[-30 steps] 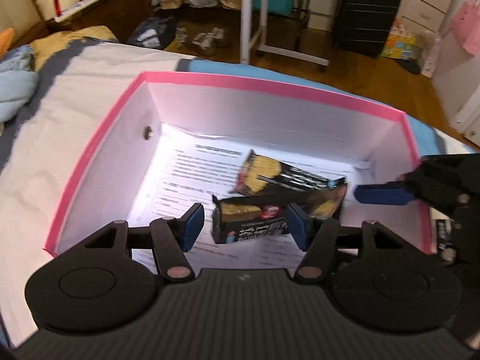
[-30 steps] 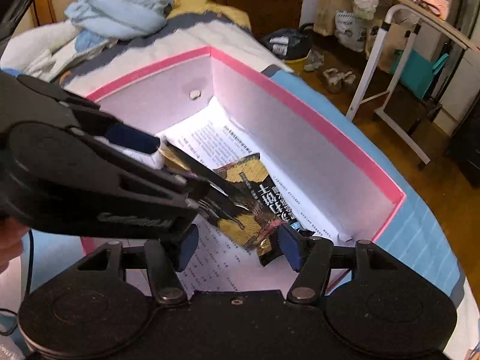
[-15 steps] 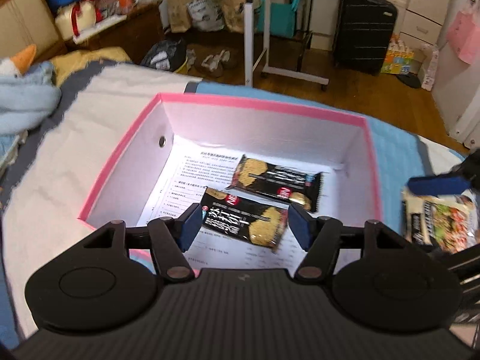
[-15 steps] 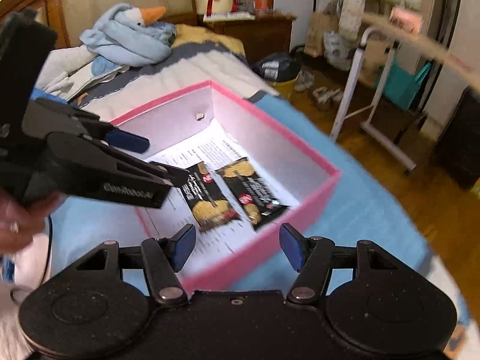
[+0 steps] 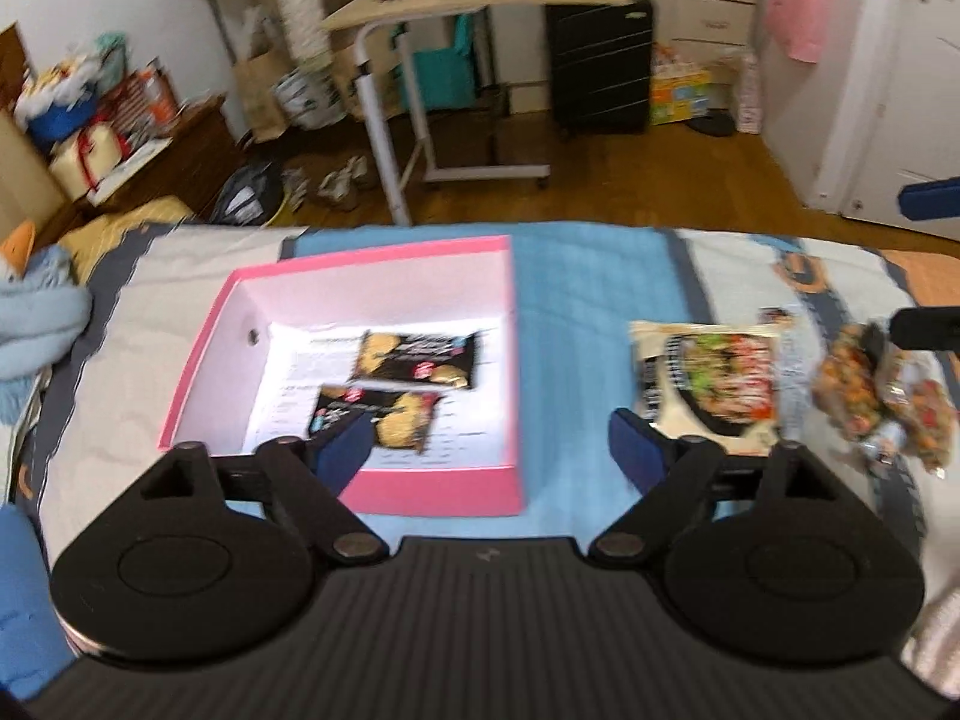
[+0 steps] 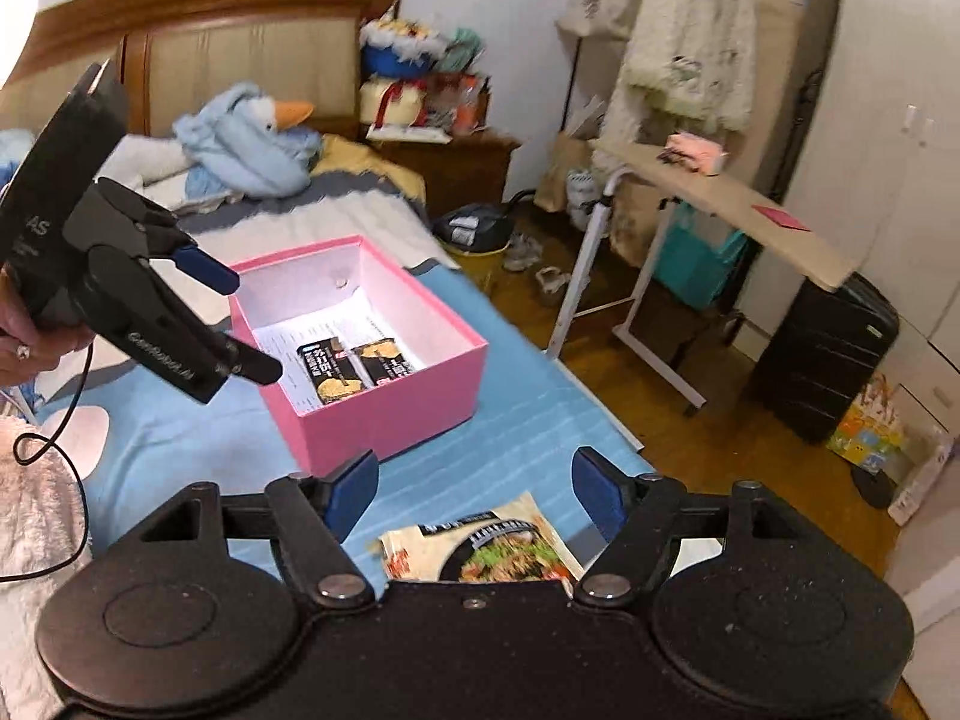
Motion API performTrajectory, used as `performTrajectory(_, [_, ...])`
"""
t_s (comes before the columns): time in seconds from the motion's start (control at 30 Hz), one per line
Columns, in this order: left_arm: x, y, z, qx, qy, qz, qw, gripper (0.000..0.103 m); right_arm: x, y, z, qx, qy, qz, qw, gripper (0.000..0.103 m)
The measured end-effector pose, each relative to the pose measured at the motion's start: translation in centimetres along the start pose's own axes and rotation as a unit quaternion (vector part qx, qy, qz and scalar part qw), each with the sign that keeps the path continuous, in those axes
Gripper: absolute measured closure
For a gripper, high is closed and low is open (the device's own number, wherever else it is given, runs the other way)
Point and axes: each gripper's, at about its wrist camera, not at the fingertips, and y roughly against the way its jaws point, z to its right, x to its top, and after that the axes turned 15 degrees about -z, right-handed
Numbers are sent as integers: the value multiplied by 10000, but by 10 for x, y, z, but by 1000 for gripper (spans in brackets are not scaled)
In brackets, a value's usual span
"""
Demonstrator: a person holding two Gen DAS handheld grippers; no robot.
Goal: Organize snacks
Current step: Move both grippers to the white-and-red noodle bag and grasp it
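Now both grippers hang tilted downward above the bed. The left gripper (image 5: pixel 486 441), near the pink box (image 5: pixel 432 489), and the right gripper (image 6: pixel 474 489), above a noodle packet (image 6: pixel 480 546), have jaws just opened wide, gripping nothing.

Both grippers' fingers (image 5: pixel 636 450) apart, empty

We see a matt pink cardboard box (image 5: pixel 432 489) with a smooth white lining, a printed paper sheet (image 5: pixel 462 420) flat on its floor. On it lie two glossy black foil snack packets (image 5: pixel 414 354), shiny under the light. Right of the box, a noodle packet (image 5: pixel 708 384) in slick plastic film, and beyond it crinkly clear wrappers (image 5: pixel 882 396). All of it sits on soft woven bedcloth (image 5: pixel 576 312). Far off: polished wood floor (image 5: pixel 660 192), a white-painted metal table frame (image 5: pixel 378 114), a ribbed hard-shell black suitcase (image 5: pixel 600 60).
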Motion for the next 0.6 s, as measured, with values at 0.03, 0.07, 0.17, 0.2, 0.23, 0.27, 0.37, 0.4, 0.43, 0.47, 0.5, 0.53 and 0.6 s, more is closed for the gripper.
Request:
performTrajectory(0.03, [-1,5,8,-21,-77,52,10000,13,-6,2,2,-1,-9,36,10000,26])
performTrajectory(0.07, [-2,9,18,-47,-177,101,9998,10,-12,3,4,-4,-4,60,10000,26])
performTrajectory(0.17, [-2,14,43,-122,-371,194,9990,8,-32,-1,7,-72,-24,73,9999,26])
performTrajectory(0.2, [-3,14,49,-152,-417,224,9988,8,-37,-5,7,-124,-19,22,9999,26])
performTrajectory(0.23, [-3,12,58,-195,-470,239,9984,8,-41,-11,8,-110,108,-94,9998,26])
performTrajectory(0.27, [-3,9,65,-240,-523,253,9980,8,-45,-15,7,-110,211,-232,9994,26])
performTrajectory(0.37, [-1,-3,85,-224,-716,220,9969,8,-54,-30,9,-246,192,-451,9985,25])
performTrajectory(0.4, [0,-9,90,-220,-741,197,9968,8,-57,-36,11,-168,159,-515,9984,22])
performTrajectory(0.43, [2,-16,94,-252,-740,173,9968,8,-58,-43,14,-39,106,-566,9983,20])
performTrajectory(0.47, [4,-24,97,-312,-717,148,9968,8,-60,-48,16,70,69,-571,9983,18])
performTrajectory(0.5, [6,-31,99,-380,-694,115,9968,8,-62,-56,18,160,34,-566,9983,18])
performTrajectory(0.53, [9,-39,100,-462,-677,58,9966,8,-64,-64,21,217,-8,-559,9982,18])
performTrajectory(0.6, [15,-57,101,-598,-666,-8,9960,8,-71,-79,24,309,-97,-562,9979,18])
